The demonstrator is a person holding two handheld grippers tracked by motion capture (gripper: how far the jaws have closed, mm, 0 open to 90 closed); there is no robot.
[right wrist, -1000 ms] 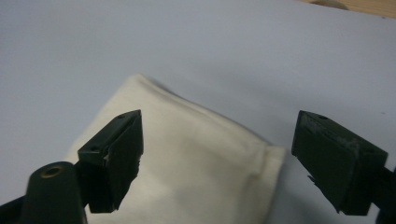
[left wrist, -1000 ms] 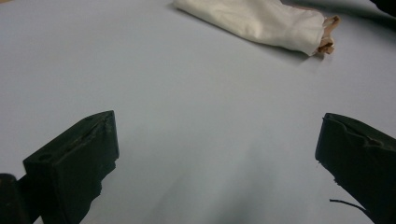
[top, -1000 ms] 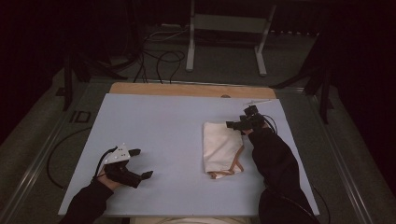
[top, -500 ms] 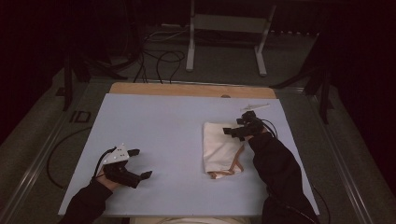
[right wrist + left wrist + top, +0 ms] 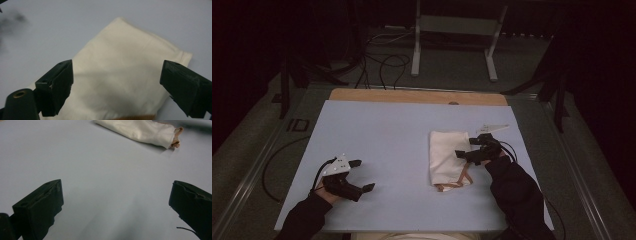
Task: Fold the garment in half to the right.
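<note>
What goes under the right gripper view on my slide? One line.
Open right hand-held gripper poised over a folded cream cloth bag on the pale blue table.

Black Grippers, Dark Sleeves

Person w/ dark long sleeves. Left gripper (image 5: 357, 175): black body, grey three-cornered plate on top, black cable trailing. Right gripper (image 5: 468, 148): black, cable behind. Jaws blocky, matte black w/ chipped edges; brass-coloured screw hole near right gripper's base
</note>
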